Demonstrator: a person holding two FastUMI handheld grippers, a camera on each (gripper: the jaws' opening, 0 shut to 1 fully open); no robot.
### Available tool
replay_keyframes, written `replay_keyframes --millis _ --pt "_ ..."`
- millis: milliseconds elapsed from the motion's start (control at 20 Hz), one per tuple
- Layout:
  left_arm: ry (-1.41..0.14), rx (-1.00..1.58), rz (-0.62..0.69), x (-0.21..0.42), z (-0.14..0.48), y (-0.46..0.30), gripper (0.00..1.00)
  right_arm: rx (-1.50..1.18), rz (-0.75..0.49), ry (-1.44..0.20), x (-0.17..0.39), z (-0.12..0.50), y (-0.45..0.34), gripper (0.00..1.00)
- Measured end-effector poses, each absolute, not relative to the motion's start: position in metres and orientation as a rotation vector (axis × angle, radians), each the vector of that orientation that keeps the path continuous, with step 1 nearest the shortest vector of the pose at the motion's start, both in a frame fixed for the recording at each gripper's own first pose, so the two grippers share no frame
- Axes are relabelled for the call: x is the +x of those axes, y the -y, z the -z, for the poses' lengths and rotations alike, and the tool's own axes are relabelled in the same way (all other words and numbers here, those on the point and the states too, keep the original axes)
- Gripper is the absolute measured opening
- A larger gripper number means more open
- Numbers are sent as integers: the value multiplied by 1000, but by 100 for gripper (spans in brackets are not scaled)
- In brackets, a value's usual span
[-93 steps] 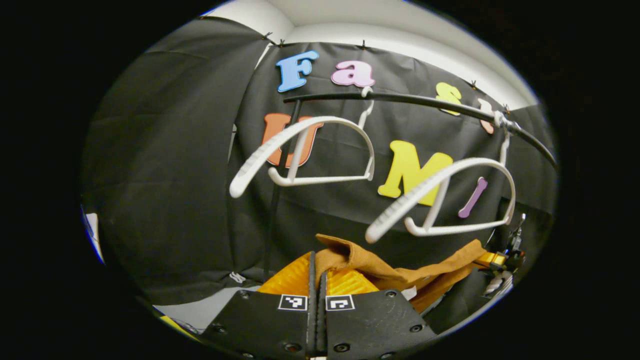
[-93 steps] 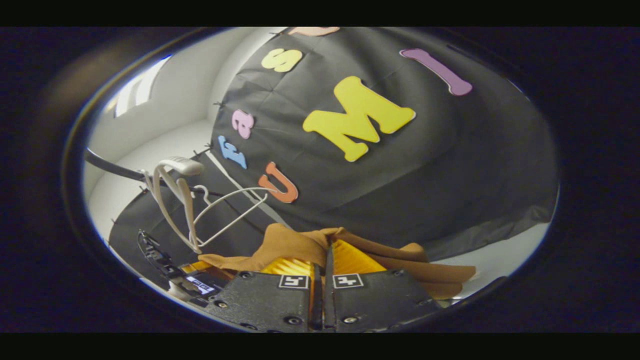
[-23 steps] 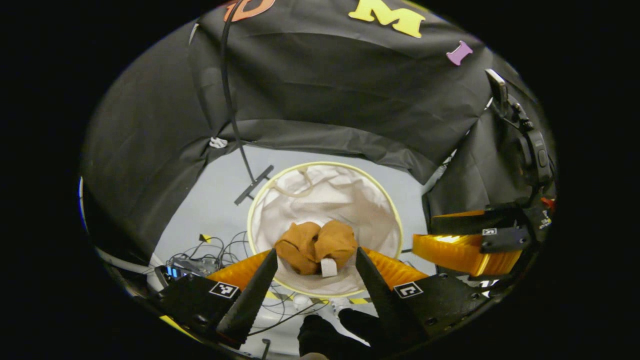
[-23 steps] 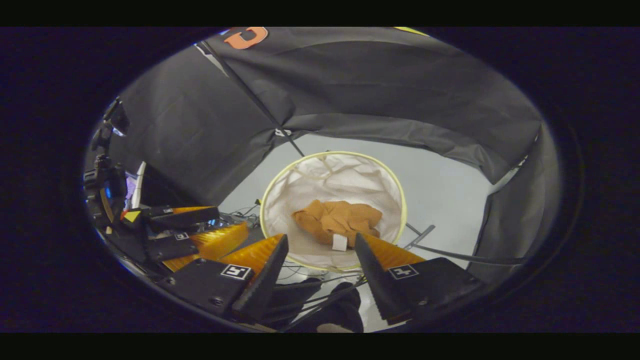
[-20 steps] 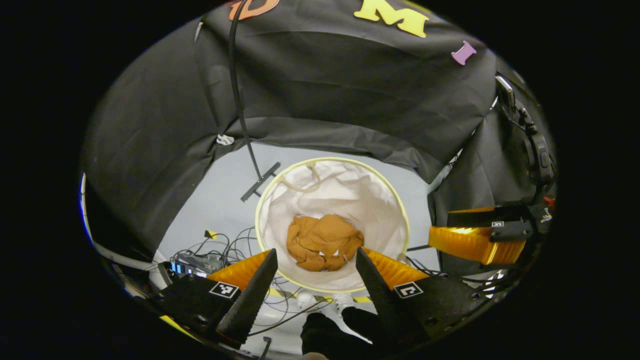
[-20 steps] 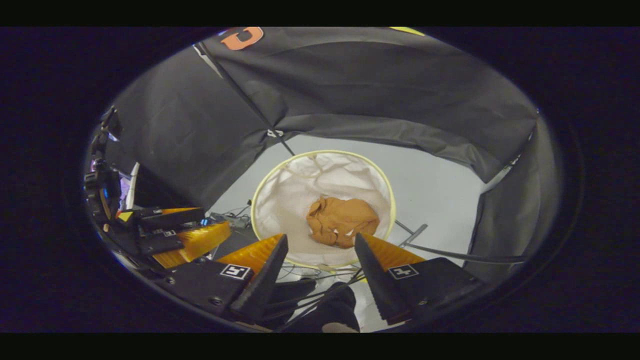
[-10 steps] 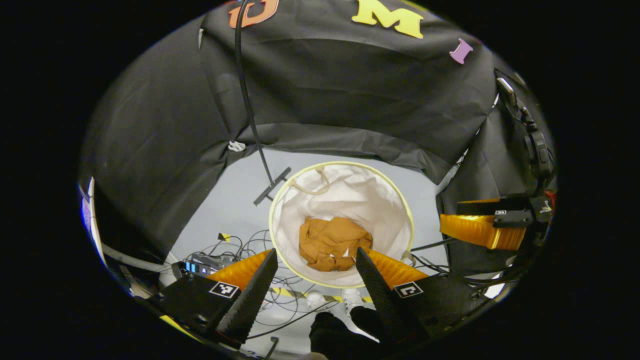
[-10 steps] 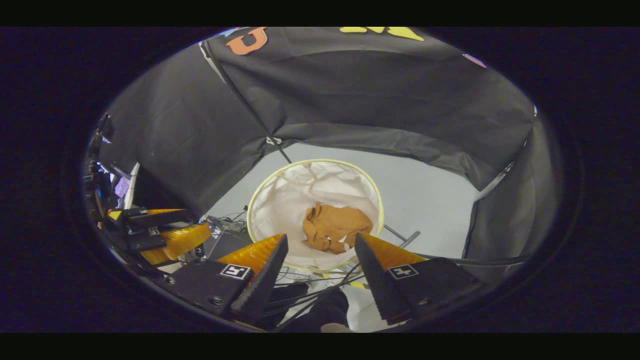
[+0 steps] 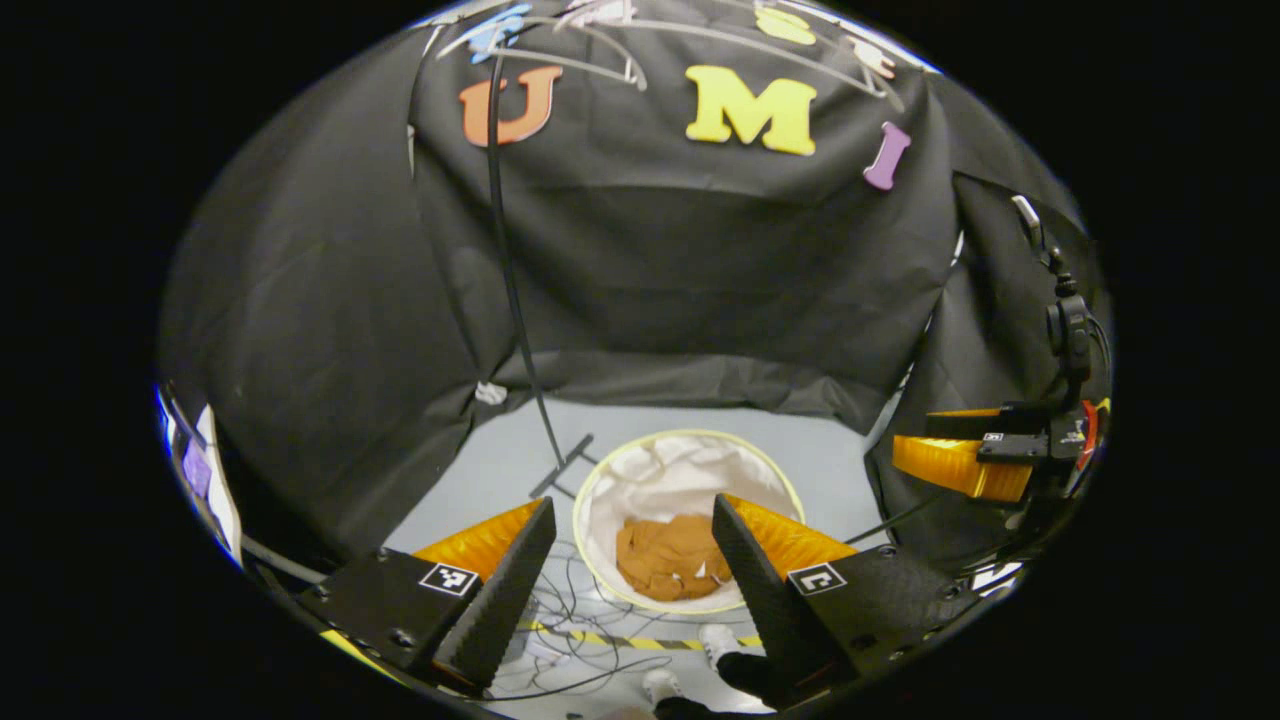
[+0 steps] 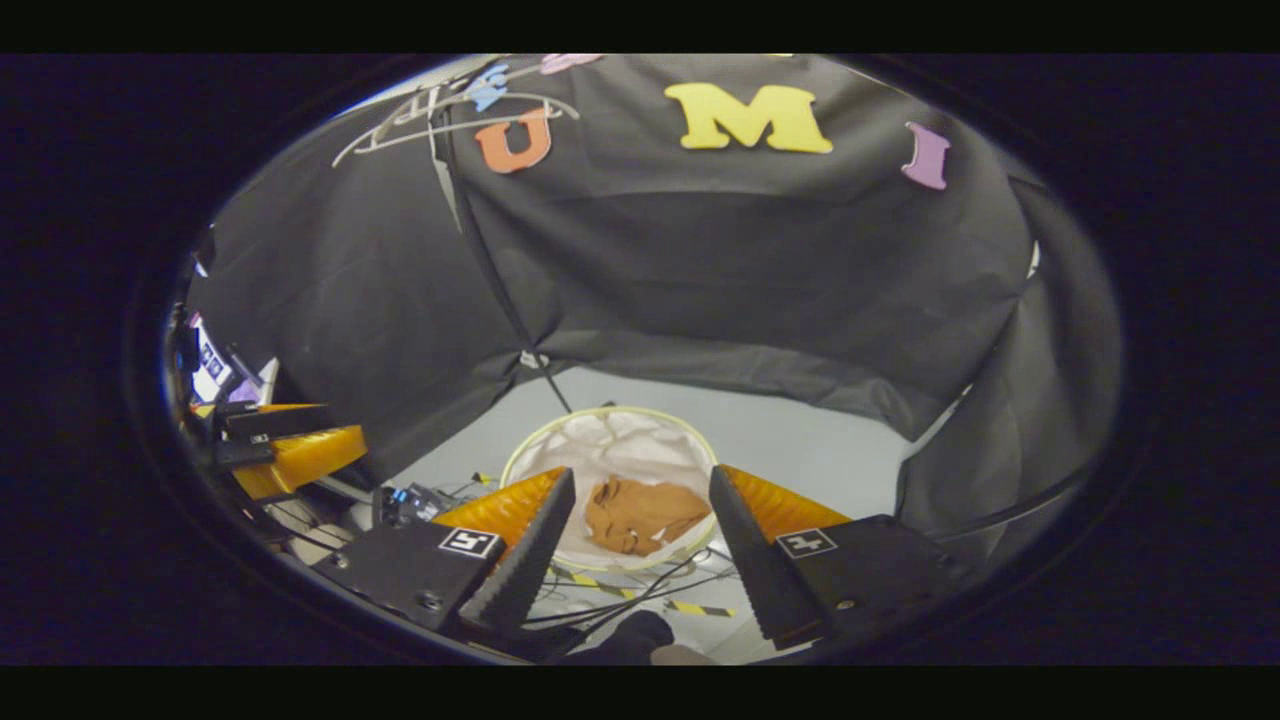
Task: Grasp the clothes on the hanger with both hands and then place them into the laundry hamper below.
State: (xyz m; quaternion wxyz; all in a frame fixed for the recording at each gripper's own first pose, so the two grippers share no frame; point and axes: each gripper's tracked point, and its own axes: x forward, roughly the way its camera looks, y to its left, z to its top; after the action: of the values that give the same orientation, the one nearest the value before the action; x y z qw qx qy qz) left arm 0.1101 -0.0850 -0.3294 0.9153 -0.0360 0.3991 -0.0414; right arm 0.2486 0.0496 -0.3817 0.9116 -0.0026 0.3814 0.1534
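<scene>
Both grippers empty, jaws spread wide. Left gripper hangs above the floor, looking down at the laundry hamper; right gripper does the same from beside it. Brown clothes lie crumpled at the bottom of the hamper, on its white liner, touching neither gripper. Hamper stands on the grey floor close to the black backdrop. Rack pole runs down just left of the hamper. White hangers up top on the rail, bare. Loose cables on the floor near the hamper's near rim.
</scene>
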Motion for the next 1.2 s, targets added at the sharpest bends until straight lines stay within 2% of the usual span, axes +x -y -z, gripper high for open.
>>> replay_keyframes --millis 50,150,300,450,500,550,600,650,850,1000,1200 --pt "-779 -66 103 110 309 83 96 0 -295 -727 246 356 -48 86" --pt "-696 -26 122 109 267 68 97 20 -251 -617 236 305 -47 86" --pt "-587 21 136 99 216 49 96 46 -196 -516 213 244 -47 100" --pt "-478 40 141 89 158 33 95 44 -149 -429 186 188 -39 99" --pt "-441 38 140 88 140 29 92 36 -141 -403 171 174 -40 100" --pt "-405 27 137 86 121 26 100 31 -138 -379 163 163 -42 100" --pt "-370 8 143 84 105 26 92 31 -140 -357 156 153 -44 100" --pt "-337 -12 146 81 88 27 97 34 -135 -334 149 142 -43 100" --pt "-210 -19 124 68 28 14 98 63 -142 -227 120 99 -42 100" --pt "-149 -27 96 47 7 10 99 66 -164 -175 108 72 -55 100" --pt "-96 13 8 51 -15 -15 100 42 -148 -94 99 43 -55 99"
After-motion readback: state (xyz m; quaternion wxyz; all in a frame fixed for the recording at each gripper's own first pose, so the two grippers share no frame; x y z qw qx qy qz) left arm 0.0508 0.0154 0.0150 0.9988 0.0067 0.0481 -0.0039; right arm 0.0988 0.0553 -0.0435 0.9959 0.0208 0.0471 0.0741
